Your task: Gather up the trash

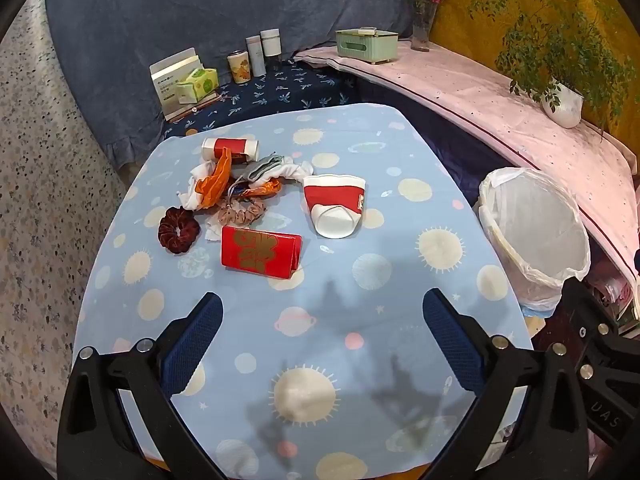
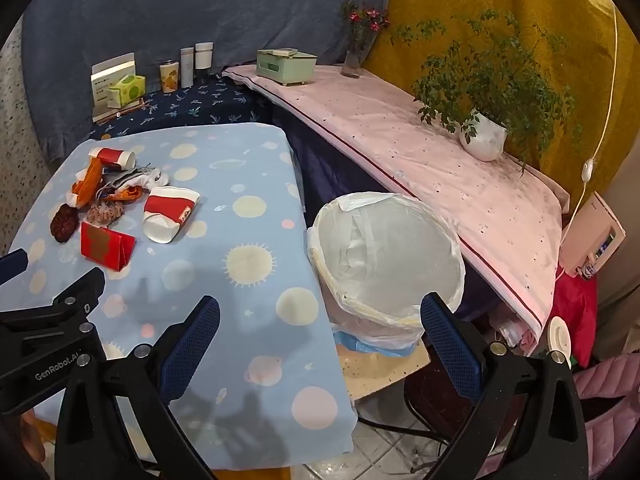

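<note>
Evidently we are at the outset: both our grippers hang over the near part of the table [image 1: 400,128], and neither has anything in it. Our left gripper [image 1: 322,342] stands with its blue pads spread wide, only the patterned cloth showing between them; our right gripper [image 2: 320,344] is spread just as wide and sits further right, so that its gap frames the table's right edge and the near rim of the bin.

The trash lies at the far left of the table, well apart from both grippers. Nearest us is the red folded card box [image 1: 260,252], and to its right the crushed red-and-white paper cup [image 1: 335,210] lies on its side, a little apart from the rest. Behind them is a loose heap: orange wrappers [image 1: 216,184], crumpled white tissue [image 1: 196,196], and a second cup [image 1: 230,149] lying at the far edge. Two hair scrunchies, a dark red one [image 1: 178,231] and a pale one [image 1: 242,209], sit against that heap; we judge these are probably not trash and should be left.

The lined bin [image 2: 386,256] stands just off the table's right side, its mouth open and tilted toward us, the liner looking empty. We take that placement as deliberate: each piece needs only a short carry rightward and a drop. The lone cup or the card box looks the easiest first pick, since both are free of the tangle.
</note>
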Demonstrator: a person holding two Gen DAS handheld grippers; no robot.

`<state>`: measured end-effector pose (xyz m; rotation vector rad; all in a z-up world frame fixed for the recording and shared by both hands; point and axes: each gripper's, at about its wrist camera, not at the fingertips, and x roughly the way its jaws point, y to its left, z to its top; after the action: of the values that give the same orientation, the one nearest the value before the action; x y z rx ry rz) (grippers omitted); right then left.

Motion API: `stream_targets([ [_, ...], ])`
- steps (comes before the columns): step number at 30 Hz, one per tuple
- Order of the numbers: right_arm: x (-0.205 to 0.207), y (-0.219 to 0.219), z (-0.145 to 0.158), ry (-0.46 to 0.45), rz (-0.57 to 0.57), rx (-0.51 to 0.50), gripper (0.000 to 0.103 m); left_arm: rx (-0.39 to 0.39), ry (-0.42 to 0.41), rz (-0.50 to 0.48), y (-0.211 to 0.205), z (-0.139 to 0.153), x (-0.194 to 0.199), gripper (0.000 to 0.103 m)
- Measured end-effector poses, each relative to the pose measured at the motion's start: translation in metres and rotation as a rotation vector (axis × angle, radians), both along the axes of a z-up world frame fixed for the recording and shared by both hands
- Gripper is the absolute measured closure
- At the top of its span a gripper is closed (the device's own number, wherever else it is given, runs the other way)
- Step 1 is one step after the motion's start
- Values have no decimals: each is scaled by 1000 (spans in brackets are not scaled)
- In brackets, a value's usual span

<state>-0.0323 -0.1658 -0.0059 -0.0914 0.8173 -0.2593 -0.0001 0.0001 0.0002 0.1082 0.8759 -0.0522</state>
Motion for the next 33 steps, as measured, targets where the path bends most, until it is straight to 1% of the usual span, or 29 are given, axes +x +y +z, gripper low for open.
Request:
stream_targets([
  [5,-1,-3,5,-4,-8,2,7,2,-8,-4,-1,0,0,7],
  [8,0,0,1,-4,-12,-2,7,1,-13,-7,0,1,-2,7],
  [15,0,0,2,-5,-18,-14,7,-12,-7,0,2,3,1,7],
  [21,0,1,6,-12,-18,-14,7,-10,-29,7,2,10,-1,7],
  [33,0,2,8,-18,-19,-16,7,-16,-20,6,4,9,2,7],
])
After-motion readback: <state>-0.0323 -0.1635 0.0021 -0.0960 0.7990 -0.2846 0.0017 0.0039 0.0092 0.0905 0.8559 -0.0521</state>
